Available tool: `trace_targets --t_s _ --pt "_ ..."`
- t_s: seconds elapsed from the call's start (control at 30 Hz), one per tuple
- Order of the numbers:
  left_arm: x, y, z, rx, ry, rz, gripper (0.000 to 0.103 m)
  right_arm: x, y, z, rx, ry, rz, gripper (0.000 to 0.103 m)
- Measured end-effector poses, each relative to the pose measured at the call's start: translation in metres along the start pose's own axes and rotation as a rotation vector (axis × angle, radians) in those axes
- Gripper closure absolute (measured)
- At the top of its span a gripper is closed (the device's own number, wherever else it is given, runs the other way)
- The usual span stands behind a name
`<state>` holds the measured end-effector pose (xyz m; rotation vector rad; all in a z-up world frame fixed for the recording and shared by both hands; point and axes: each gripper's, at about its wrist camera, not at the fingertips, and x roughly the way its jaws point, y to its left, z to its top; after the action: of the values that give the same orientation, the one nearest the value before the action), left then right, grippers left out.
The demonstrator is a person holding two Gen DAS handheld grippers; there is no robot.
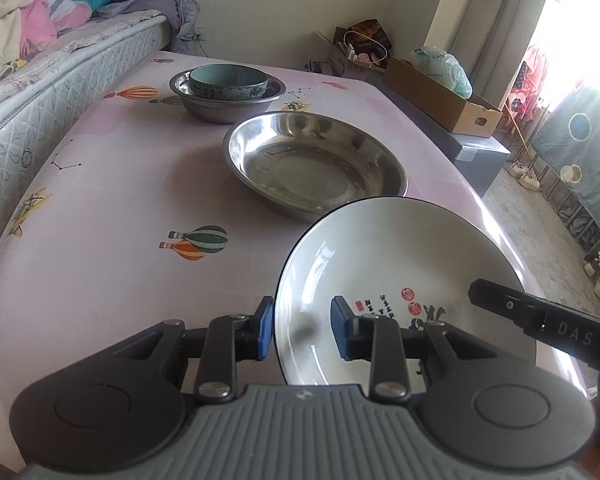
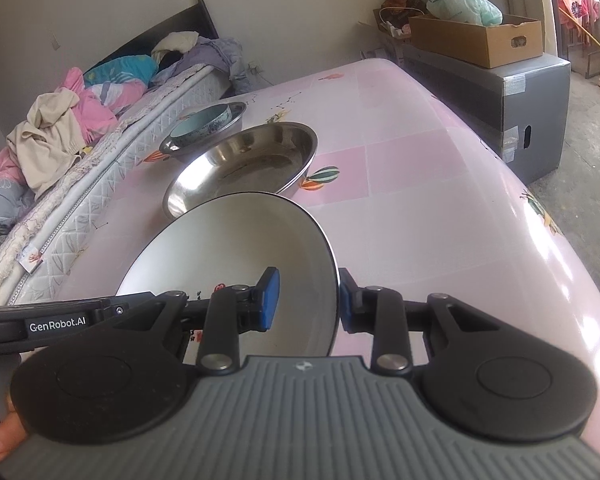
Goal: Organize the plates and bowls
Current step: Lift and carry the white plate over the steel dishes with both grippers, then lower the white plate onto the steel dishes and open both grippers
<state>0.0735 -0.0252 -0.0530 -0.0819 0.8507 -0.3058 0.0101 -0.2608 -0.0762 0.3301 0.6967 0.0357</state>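
The white plate (image 1: pixel 400 280) with a dark rim and printed characters is held above the near part of the pink table (image 1: pixel 100 200), tilted, its open face up and toward the left. Its left rim sits between the blue pads of the left gripper (image 1: pixel 302 330), its right rim between those of the right gripper (image 2: pixel 306 300); both clamp it, pointing steeply downward. Just beyond lies a wide steel basin (image 1: pixel 316 164), then a teal bowl (image 1: pixel 229 79) nested in a smaller steel bowl (image 1: pixel 228 100).
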Motion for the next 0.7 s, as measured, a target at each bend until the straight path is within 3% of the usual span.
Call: trace_targets --t_s 0.43,0.7 --pt "-0.001 0.017 0.05 -0.034 -0.081 0.018 0.072 0.016 0.021 0.053 -0.032 -0.072 0.048 0.074" --pt "0.031 0.029 0.093 -0.068 -0.089 0.05 0.072 0.066 0.027 0.098 -0.024 -0.05 0.076 0.074"
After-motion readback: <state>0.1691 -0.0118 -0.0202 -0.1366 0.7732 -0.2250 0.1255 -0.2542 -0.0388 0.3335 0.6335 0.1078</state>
